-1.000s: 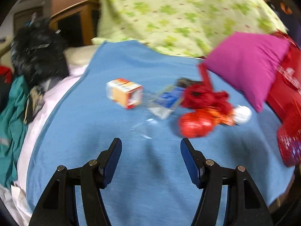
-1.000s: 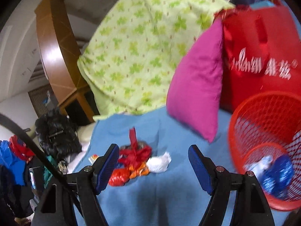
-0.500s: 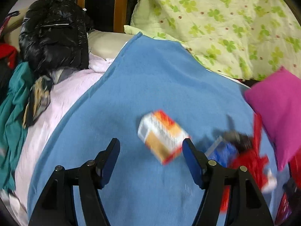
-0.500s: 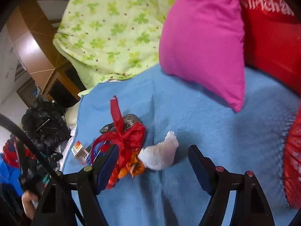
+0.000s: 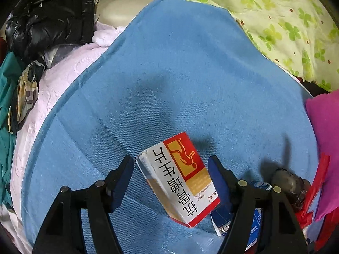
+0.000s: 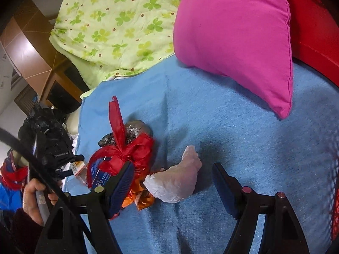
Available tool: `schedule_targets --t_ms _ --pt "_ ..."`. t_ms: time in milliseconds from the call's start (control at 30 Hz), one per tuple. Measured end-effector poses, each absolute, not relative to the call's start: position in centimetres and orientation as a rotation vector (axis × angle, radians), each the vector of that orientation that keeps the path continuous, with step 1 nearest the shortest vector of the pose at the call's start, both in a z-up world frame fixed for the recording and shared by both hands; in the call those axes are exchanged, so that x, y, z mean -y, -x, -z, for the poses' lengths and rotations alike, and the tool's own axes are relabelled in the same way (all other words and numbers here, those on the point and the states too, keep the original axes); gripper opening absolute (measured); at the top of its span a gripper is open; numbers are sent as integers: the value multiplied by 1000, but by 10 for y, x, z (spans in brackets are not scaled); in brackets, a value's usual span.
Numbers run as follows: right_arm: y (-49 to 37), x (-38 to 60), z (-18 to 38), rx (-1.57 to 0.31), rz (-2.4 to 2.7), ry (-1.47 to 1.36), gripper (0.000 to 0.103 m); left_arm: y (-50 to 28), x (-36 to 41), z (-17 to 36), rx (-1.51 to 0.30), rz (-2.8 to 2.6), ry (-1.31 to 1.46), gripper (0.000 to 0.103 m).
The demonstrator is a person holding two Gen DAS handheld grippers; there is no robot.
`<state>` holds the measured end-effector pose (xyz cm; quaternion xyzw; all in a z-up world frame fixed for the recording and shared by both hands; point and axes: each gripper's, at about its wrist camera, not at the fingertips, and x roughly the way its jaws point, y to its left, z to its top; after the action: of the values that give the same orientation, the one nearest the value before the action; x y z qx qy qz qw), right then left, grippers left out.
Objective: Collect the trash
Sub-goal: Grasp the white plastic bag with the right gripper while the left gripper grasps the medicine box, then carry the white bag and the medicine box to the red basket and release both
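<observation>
A white, red and orange medicine box (image 5: 179,177) lies on the blue blanket (image 5: 169,74). My left gripper (image 5: 170,172) is open with the box between its fingers, not clamped. A blue and white packet (image 5: 222,217) lies under the right finger, with a dark crumpled wrapper (image 5: 290,184) beyond. In the right wrist view my right gripper (image 6: 172,182) is open around a crumpled white tissue (image 6: 177,182). A red plastic bag (image 6: 125,154), orange wrappers (image 6: 139,199) and a dark foil wad (image 6: 131,130) sit left of it.
A magenta pillow (image 6: 233,38) and a green clover quilt (image 6: 118,21) lie at the back. A red mesh basket (image 6: 334,190) shows at the right edge, a red bag (image 6: 313,27) behind the pillow. A black jacket (image 5: 46,14) and clothes pile lie left of the blanket.
Both grippers moved forward and down. The medicine box now sits between my left fingers, and the white tissue between my right fingers. The basket slid out to the right edge.
</observation>
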<state>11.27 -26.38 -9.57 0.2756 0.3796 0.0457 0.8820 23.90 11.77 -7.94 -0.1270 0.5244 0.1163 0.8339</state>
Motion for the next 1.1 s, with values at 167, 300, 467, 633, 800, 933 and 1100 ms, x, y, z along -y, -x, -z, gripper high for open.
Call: schedule_targets --t_ms 167,300,467,633,800,933,1100 --pt "-117 272 101 -812 -118 -674 78 -237 -119 86 -1166 -207 259 74" --pt "-120 274 107 -837 -108 -729 78 -232 -118 109 -1258 -204 227 60" --pt "-127 271 116 -884 -96 -754 67 -221 -122 104 -1217 -174 219 51" --pt "-131 263 125 -936 -86 -722 44 -205 -129 98 -1182 -158 200 51" --pt "-122 263 117 -910 -96 -684 40 -176 -130 87 -1113 -133 162 51" --pt "-107 265 101 -857 -96 -634 40 -146 -128 69 -1041 -120 117 51" --pt "-84 265 78 -786 -117 -578 40 -96 -123 38 -935 -77 85 51"
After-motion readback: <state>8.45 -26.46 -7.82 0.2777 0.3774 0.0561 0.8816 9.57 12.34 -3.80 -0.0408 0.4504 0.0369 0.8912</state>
